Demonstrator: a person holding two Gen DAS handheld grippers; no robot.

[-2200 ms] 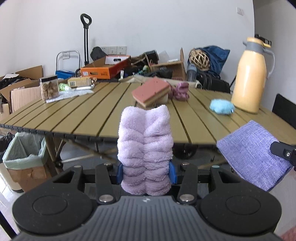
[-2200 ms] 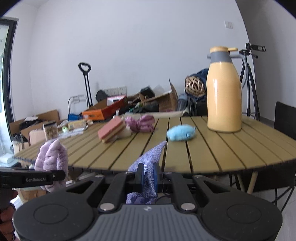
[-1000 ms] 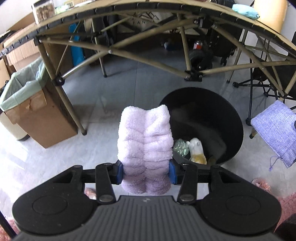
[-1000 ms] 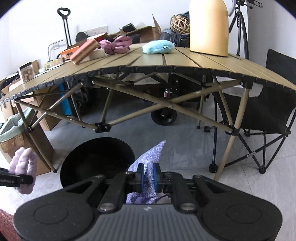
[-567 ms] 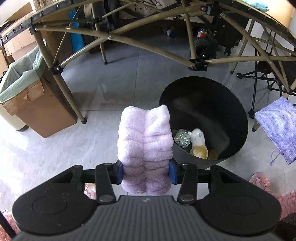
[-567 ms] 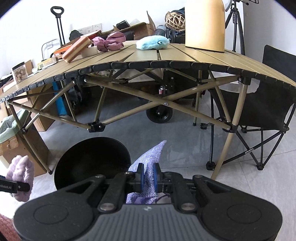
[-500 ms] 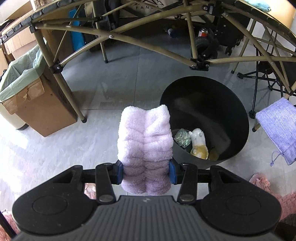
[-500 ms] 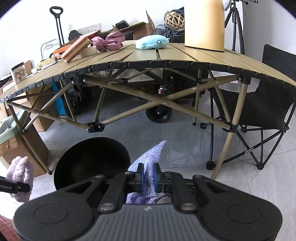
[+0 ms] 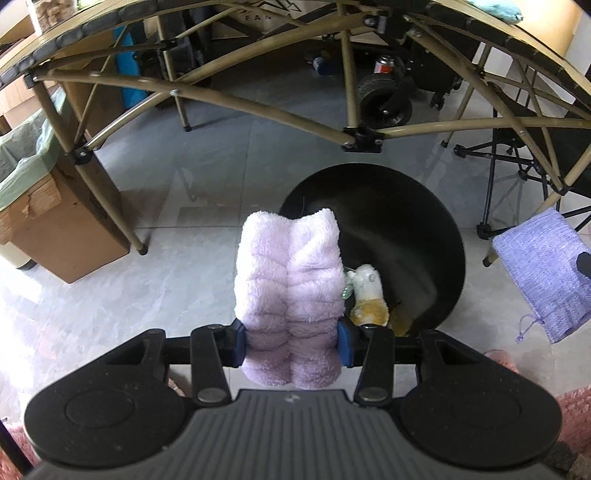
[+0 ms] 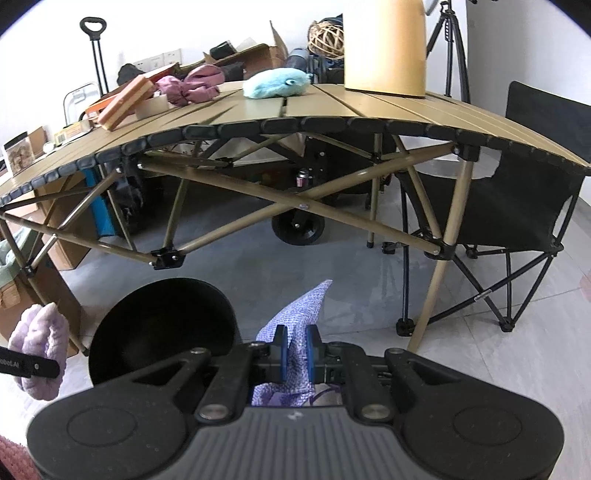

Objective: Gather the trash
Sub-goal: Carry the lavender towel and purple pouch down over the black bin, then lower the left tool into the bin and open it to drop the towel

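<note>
The left gripper (image 9: 291, 341) is clamping a fluffy lilac cloth (image 9: 290, 291) and the right gripper (image 10: 295, 349) is pinching a woven purple cloth (image 10: 295, 317), each risking missing the black bin (image 9: 424, 236) if released off-centre.

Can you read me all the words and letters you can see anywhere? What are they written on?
"FAN": printed on a box under the table; more lettering above it is cut off.
"obot.AI": white letters on the finger of the left tool; the start is cut off at the picture's edge.
Small logo on each tool's body: a mark, no letters.
Can under the table and table-top packages: too small to read.
</note>
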